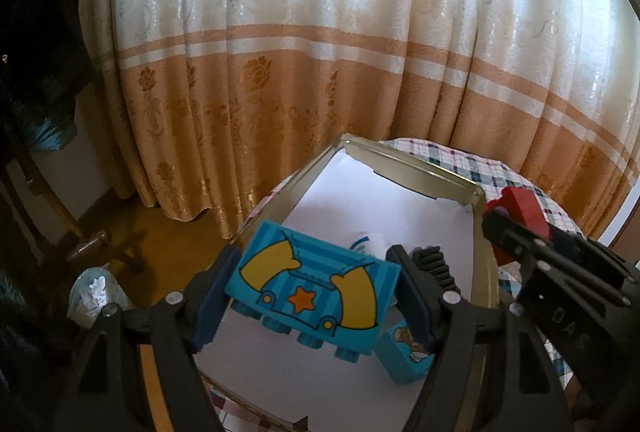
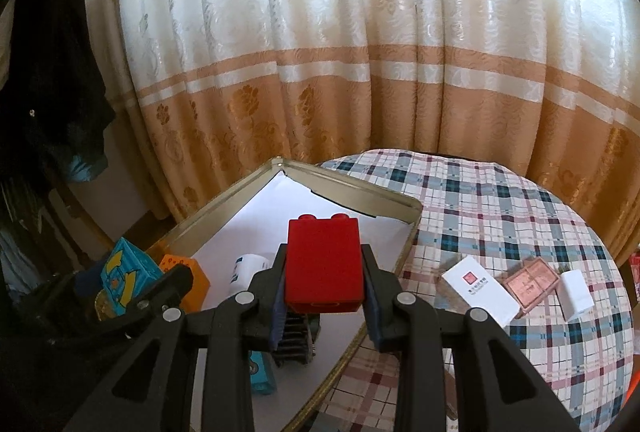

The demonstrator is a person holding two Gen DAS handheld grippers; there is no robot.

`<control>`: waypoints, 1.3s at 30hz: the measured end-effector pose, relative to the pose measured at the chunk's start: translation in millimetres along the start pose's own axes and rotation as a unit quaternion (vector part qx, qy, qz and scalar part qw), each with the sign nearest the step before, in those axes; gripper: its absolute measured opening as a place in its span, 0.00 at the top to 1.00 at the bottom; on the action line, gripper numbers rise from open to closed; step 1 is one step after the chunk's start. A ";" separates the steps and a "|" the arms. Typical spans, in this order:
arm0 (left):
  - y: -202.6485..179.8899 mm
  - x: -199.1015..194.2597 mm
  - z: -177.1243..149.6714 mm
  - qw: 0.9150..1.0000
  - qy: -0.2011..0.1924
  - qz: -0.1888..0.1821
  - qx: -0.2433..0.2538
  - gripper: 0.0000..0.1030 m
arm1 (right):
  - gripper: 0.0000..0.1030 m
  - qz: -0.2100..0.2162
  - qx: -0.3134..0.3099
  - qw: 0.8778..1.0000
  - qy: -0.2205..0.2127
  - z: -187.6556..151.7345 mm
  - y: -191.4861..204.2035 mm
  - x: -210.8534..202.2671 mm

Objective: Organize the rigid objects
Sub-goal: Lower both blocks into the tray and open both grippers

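My left gripper (image 1: 310, 298) is shut on a blue toy brick (image 1: 312, 288) printed with yellow arms and an orange star, held above a metal tin (image 1: 416, 168) lined with white paper. My right gripper (image 2: 324, 296) is shut on a red brick (image 2: 325, 264), studs pointing away, over the same tin (image 2: 352, 192). From the left wrist view the right gripper (image 1: 520, 236) and the red brick (image 1: 524, 208) show at the tin's right rim. Inside the tin lie a smaller blue block (image 1: 404, 356), a black ridged piece (image 1: 436, 264), an orange block (image 2: 188, 272) and a white roll (image 2: 248, 268).
The tin rests on a round table with a plaid cloth (image 2: 500, 216). On the cloth to the right lie a white card box (image 2: 480, 292), a copper-coloured box (image 2: 530, 282) and a small white box (image 2: 576, 294). A patterned curtain (image 2: 340, 72) hangs behind. A chair (image 1: 60, 216) stands left.
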State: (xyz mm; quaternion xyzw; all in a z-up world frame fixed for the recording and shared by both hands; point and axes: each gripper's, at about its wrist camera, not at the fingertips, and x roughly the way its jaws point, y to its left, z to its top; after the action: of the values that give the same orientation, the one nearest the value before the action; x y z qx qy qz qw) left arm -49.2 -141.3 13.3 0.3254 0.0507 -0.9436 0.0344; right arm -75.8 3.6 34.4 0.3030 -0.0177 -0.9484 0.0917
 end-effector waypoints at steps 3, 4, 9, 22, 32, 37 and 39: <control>-0.4 2.8 0.2 1.000 0.005 0.001 0.000 0.27 | 0.67 -0.002 -0.002 1.000 0.004 1.1 2.3 5.3; -0.5 3.7 0.1 1.000 0.006 0.002 0.000 0.27 | 0.67 -0.004 -0.004 1.000 0.005 1.8 3.4 6.5; 3.1 7.6 -1.8 1.000 0.013 0.008 -0.004 0.27 | 0.67 0.004 0.006 1.000 0.017 6.1 4.7 14.6; 6.2 16.5 -4.0 0.999 0.024 0.028 0.001 0.27 | 0.67 -0.011 0.006 0.999 0.043 12.8 3.7 33.2; -2.0 21.2 -4.6 0.999 0.025 0.040 0.017 0.27 | 0.67 -0.020 0.014 0.997 0.069 8.6 -1.1 46.7; -7.1 23.2 -4.6 0.998 0.021 0.049 0.027 0.27 | 0.67 -0.019 0.012 0.997 0.072 11.6 0.2 49.8; -10.5 25.0 -3.4 0.998 0.020 0.055 0.036 0.27 | 0.67 -0.018 0.011 0.997 0.076 13.7 0.4 52.9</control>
State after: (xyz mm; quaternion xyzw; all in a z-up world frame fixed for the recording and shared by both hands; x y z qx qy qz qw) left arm -67.8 -131.2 -4.1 0.3477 -0.0005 -0.9347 0.0736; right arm -125.9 -6.8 15.4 0.3758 -0.0158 -0.9237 0.0726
